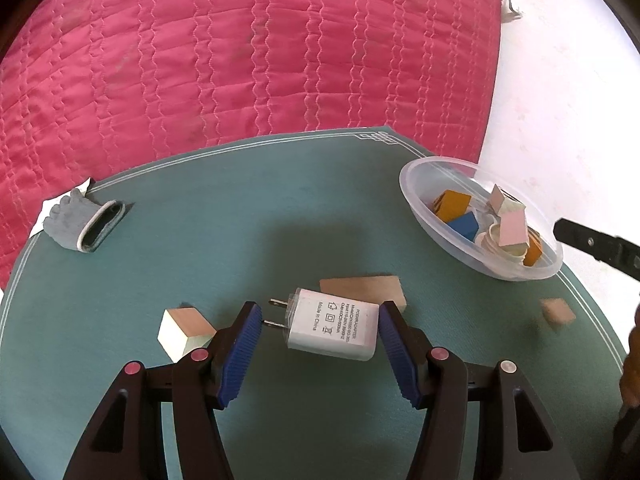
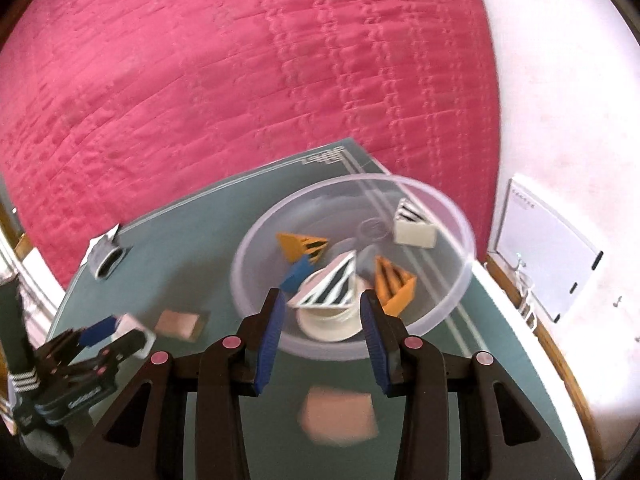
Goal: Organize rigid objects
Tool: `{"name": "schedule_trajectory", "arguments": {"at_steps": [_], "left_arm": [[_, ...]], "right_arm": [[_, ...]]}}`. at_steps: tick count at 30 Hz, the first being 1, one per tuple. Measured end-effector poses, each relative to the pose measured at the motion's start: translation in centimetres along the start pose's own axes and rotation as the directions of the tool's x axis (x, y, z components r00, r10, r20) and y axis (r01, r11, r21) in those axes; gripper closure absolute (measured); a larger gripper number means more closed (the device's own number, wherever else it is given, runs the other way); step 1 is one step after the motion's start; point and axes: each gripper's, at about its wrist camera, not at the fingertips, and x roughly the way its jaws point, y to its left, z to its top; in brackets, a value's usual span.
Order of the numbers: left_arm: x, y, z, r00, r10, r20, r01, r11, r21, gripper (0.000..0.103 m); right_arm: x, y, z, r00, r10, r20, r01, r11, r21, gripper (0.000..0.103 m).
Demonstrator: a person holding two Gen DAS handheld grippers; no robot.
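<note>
Left gripper [image 1: 320, 336] jaws grip white power adapter [image 1: 332, 330] lengthwise for bowling; right gripper [image 2: 323, 316] jaws empty, apart over clear bowl [image 2: 460, 280] collecting blocks

A teal mat [image 1: 248, 208] on the pink quilt [image 1: 240, 48] carries a clear bowl [image 1: 416, 184], charger [image 1: 332, 330], wooden blocks [image 1: 182, 332] and glove [image 1: 86, 220].

Your left gripper [image 1: 320, 320] points downward, its blue pads [image 1: 240, 354] clamped on either end of something held between them. Your right gripper [image 2: 323, 312] also tilts downward, jaws parted and empty, pads [image 2: 272, 340] touching nothing.
</note>
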Motion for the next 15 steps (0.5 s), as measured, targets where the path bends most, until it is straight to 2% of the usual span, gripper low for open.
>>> {"name": "schedule_trajectory", "arguments": {"at_steps": [7, 12, 15], "left_arm": [[0.0, -0.3, -0.1, 1.000, -0.006, -0.006, 0.006, 1.000, -0.002, 0.040], [0.3, -0.6, -0.5, 1.000, -0.009, -0.019, 0.009, 1.000, 0.008, 0.040], [0.3, -0.9, -0.6, 1.000, -0.011, -0.022, 0.012, 1.000, 0.015, 0.040]], "right_arm": [[0.0, -2.1, 0.1, 1.000, -0.030, -0.005, 0.030, 0.999, 0.031, 0.062], [-1.3, -5.0, -1.9, 0.997, -0.072, -0.041, 0.075, 0.996, 0.052, 0.056], [-1.6, -7.2, -3.6, 0.994, -0.048, -0.102, 0.059, 0.992, 0.111, 0.056]]}}
